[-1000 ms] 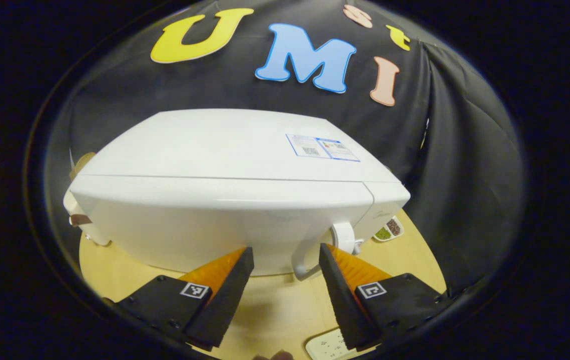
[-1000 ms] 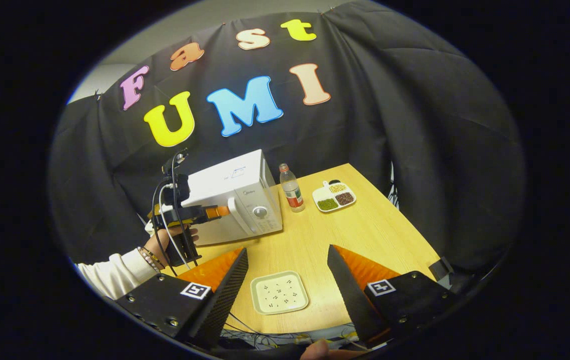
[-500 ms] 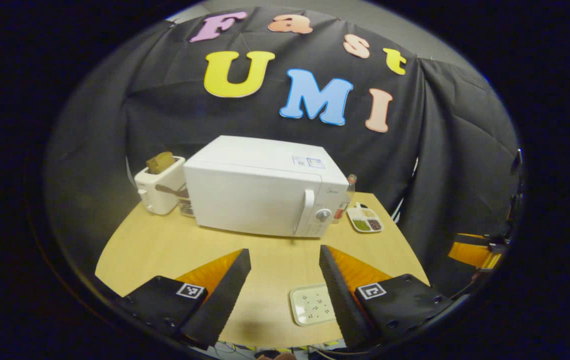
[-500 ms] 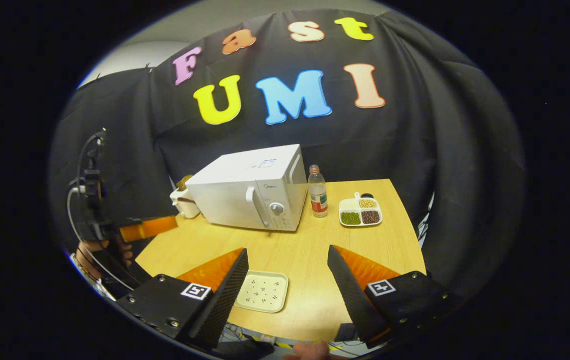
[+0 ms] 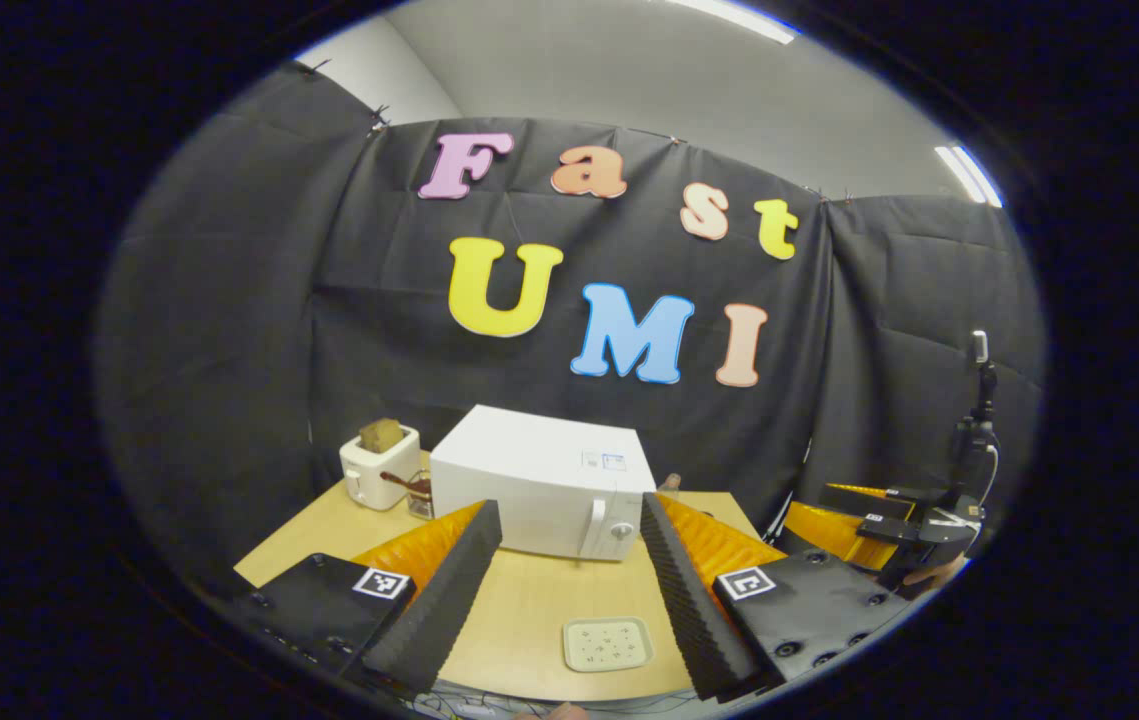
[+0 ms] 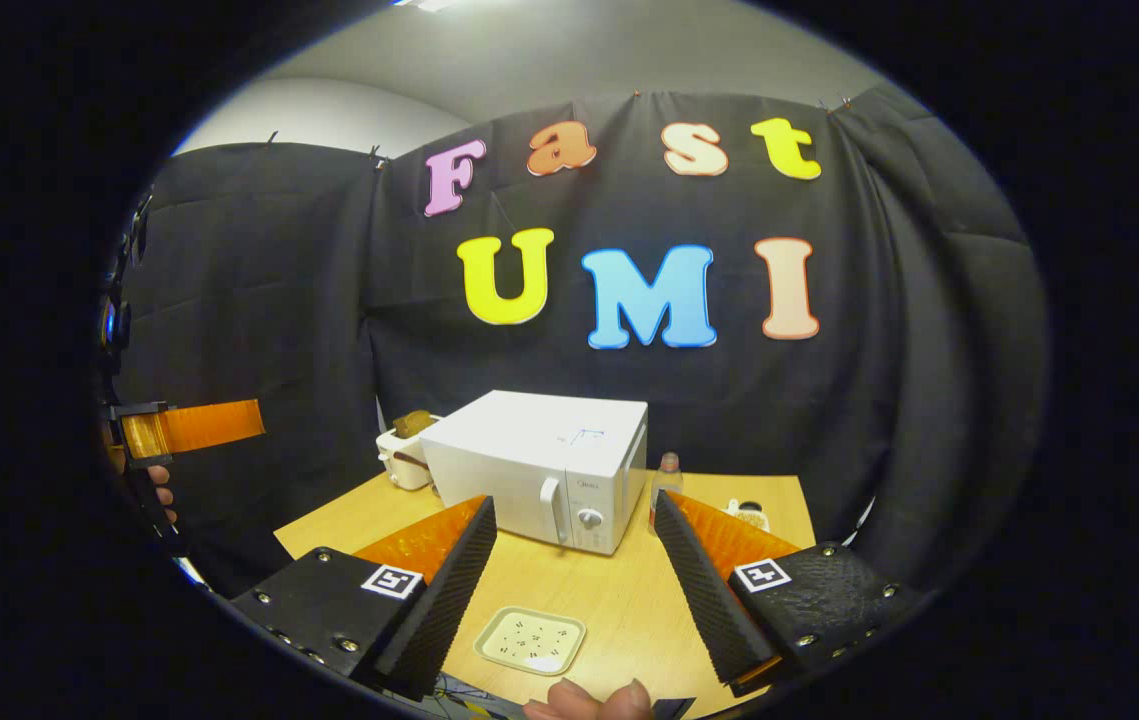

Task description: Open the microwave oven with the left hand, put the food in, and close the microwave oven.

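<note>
Bottle point(image 6: 667, 478) partly hidden behind right claw point(image 6: 574, 590); microwave point(image 6: 539, 465) door shut.

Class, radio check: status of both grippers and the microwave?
Left gripper open, empty. Right gripper open, empty. Microwave door shut, both grippers well back. Small tray on table.

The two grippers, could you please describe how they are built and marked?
Each gripper, left and right, has two wedge-shaped fingers with ribbed inner faces on black bolted blocks, each block carrying a square black-and-white marker.
</note>
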Available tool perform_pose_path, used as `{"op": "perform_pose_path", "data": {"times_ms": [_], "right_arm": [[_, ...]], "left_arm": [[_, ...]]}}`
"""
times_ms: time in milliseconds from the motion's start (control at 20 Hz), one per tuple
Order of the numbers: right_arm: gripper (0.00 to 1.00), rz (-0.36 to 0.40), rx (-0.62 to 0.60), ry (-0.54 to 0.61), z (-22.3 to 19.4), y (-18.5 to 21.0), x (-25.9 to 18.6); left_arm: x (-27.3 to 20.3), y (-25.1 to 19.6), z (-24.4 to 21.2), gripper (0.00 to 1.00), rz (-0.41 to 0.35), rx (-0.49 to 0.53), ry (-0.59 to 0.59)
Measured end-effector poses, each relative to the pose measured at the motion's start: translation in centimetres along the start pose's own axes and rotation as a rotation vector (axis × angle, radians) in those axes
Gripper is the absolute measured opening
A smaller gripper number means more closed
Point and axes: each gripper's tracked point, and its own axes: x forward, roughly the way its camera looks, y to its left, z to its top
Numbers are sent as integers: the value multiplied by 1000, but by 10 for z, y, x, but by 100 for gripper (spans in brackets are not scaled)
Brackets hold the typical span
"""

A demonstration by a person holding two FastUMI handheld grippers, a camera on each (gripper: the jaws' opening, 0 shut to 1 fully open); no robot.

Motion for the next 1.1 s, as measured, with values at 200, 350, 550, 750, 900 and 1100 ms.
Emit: {"op": "perform_pose_path", "data": {"times_ms": [200, 350, 550, 750, 900, 1100], "right_arm": [[97, -122, -64, -173, 59, 5, -27], [97, -169, -53, -210, 67, 20, -40], [97, -159, -89, -203, 71, 49, -42], [97, -163, -105, -233, 85, 67, -42], [97, -133, -108, -220, 83, 81, -38], [97, -112, -103, -211, 85, 92, -33]], "left_arm": [[-35, -1, 52, 92, -8, 127, -184], [-55, -5, 57, 96, -29, 179, -219], [-65, 6, 49, 92, -57, 143, -205], [-73, 27, 49, 92, -43, 117, -210], [-78, 39, 49, 92, -29, 96, -211], [-83, 49, 49, 96, -20, 72, -218]]}}
